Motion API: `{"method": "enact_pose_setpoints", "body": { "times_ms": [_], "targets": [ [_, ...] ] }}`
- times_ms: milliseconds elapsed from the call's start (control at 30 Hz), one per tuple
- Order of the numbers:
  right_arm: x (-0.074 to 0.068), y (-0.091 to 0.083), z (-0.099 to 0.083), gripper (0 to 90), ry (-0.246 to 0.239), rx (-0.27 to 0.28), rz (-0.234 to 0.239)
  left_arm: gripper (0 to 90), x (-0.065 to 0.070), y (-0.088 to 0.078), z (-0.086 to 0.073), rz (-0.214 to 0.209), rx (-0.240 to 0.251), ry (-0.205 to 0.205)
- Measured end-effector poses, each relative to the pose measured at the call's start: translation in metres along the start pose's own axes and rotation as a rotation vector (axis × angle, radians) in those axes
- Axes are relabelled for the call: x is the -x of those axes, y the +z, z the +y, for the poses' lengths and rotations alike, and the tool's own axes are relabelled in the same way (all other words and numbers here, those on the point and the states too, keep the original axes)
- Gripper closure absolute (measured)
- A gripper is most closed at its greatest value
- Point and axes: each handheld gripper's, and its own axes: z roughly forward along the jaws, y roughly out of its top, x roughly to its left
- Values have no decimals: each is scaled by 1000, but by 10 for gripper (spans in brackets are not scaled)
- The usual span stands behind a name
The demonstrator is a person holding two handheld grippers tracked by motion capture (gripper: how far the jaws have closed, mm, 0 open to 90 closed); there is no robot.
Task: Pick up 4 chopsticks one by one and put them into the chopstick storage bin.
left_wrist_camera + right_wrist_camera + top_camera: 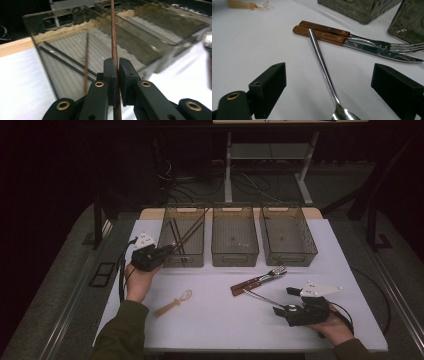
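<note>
Clearly the left gripper [116, 82] pinches a brown chopstick [114, 37] over the left bin [170, 261], where others already lie. Meanwhile the right gripper [329, 92], jaws wide, frames a metal spoon [322, 65] (fork [387, 45], knife [362, 45], plastic spoon [175, 302] remain unsorted).
</note>
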Motion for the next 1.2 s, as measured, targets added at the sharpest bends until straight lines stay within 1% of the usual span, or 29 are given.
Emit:
{"method": "enact_pose_setpoints", "body": {
  "times_ms": [133, 267, 400, 467, 500, 533, 567, 667, 733, 833, 933, 967, 1067, 1133, 1200],
  "targets": [
    [0, 0, 0, 124, 4, 2, 0, 843, -12, 8, 2, 12, -10, -26],
    [1, 0, -1, 124, 6, 2, 0, 843, -22, 17, 1, 15, -12, -64],
    [1, 0, -1, 124, 8, 2, 1, 843, -26, 25, 1, 16, -21, -86],
    [1, 0, -1, 125, 9, 2, 1, 842, -28, 27, 2, 18, -31, -91],
    [1, 0, -1, 124, 9, 2, 0, 837, -29, 28, 1, 21, -27, -96],
    [1, 0, -1, 124, 9, 2, 0, 830, -30, 28, 1, 24, -23, -98],
    [1, 0, -1, 124, 9, 3, 1, 789, -30, 28, 1, 30, -19, -104],
    [1, 0, -1, 124, 11, 1, 1, 707, -30, 27, 1, 34, -9, -108],
    [1, -1, -1, 124, 10, 1, 2, 685, -30, 25, 2, 32, -13, -104],
    [1, -1, -1, 124, 11, 2, 1, 632, -28, 22, 3, 17, 1, -104],
    [1, -1, -1, 124, 11, 1, 0, 569, -23, 16, 4, 1, 19, -88],
    [1, -1, -1, 124, 11, 1, 0, 551, -20, 14, 4, -10, 24, -82],
    [1, -1, 0, 124, 10, 2, -2, 506, -13, 7, 4, -26, 13, -46],
    [1, -1, 0, 124, 10, 1, -3, 470, -8, 2, 4, -52, 21, -37],
    [0, -2, 0, 125, 9, 7, -4, 445, -3, -2, 4, -71, 11, -23]
  ]
}}
